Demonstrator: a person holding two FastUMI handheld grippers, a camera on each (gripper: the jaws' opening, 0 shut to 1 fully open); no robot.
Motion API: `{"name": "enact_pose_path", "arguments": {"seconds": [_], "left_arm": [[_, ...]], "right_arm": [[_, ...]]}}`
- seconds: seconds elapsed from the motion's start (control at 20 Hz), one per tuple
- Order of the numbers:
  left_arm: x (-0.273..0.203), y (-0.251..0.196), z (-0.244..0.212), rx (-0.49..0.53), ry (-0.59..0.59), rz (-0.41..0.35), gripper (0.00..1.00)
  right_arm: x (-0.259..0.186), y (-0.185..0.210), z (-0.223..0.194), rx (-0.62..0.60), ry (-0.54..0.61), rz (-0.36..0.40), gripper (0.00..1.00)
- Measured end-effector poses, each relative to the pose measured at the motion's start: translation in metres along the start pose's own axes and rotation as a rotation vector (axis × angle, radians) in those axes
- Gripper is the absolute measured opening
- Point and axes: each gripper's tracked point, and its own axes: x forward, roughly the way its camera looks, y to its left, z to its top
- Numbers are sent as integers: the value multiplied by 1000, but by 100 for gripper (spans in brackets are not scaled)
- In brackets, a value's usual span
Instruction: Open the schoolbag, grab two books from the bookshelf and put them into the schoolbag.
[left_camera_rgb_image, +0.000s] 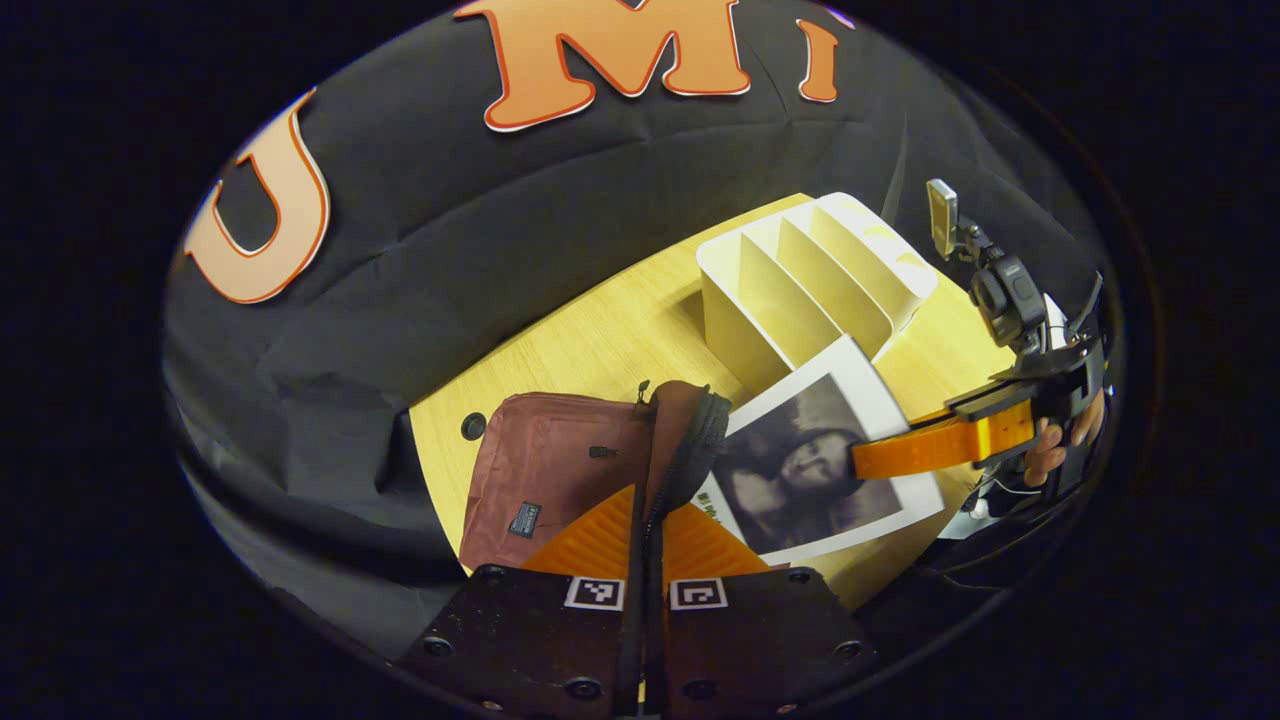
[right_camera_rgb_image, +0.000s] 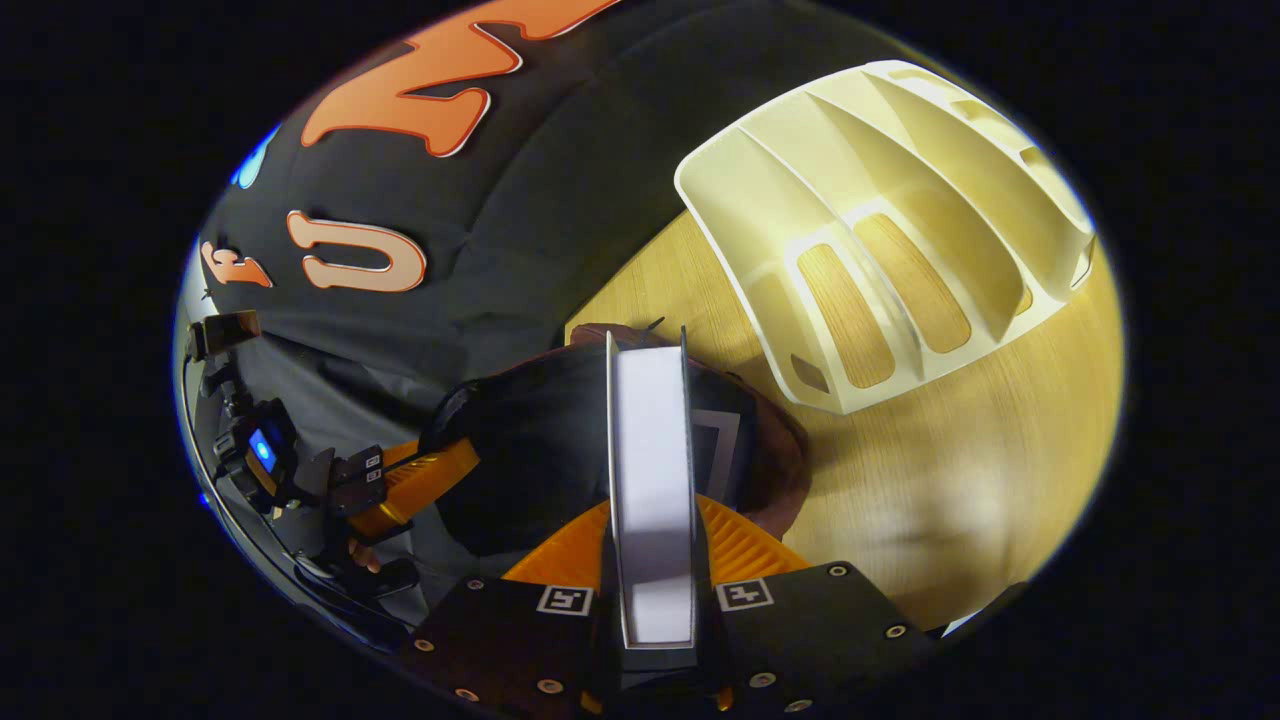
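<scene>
Book (right_camera_rgb_image: 652, 480) looks stiff and fairly light, right gripper (right_camera_rgb_image: 655, 590) clamped on its edge, while left gripper (left_camera_rgb_image: 645, 570) pinches the floppy schoolbag (left_camera_rgb_image: 560, 470) rim

Matt reddish-brown cloth schoolbag (left_camera_rgb_image: 560, 470) is lying on a smooth, pale wood-grain table (left_camera_rgb_image: 600, 340); smooth cream plastic bookshelf (right_camera_rgb_image: 880, 230) is catching light; book (left_camera_rgb_image: 820, 460) cover looks glossy.

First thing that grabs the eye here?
The book with a dark portrait cover, clamped in the right gripper, angled into the mouth of the brown schoolbag. The left gripper pinches the bag's zippered edge, jaws shut. Behind, the cream bookshelf stands on the wooden table.
</scene>
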Motion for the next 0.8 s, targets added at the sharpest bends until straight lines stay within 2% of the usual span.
{"name": "enact_pose_path", "arguments": {"seconds": [0.15, 0.4, 0.8], "left_arm": [[-1, 0, 3, 0, -13, 3, 2], [1, -7, 8, -34, -43, -10, 3], [-3, -24, 11, 53, -41, 6, 3]], "right_arm": [[21, 9, -4, 27, -2, 32, 30], [49, 4, -9, 154, -45, 69, 30], [92, 5, -16, 139, -40, 47, 31]]}}
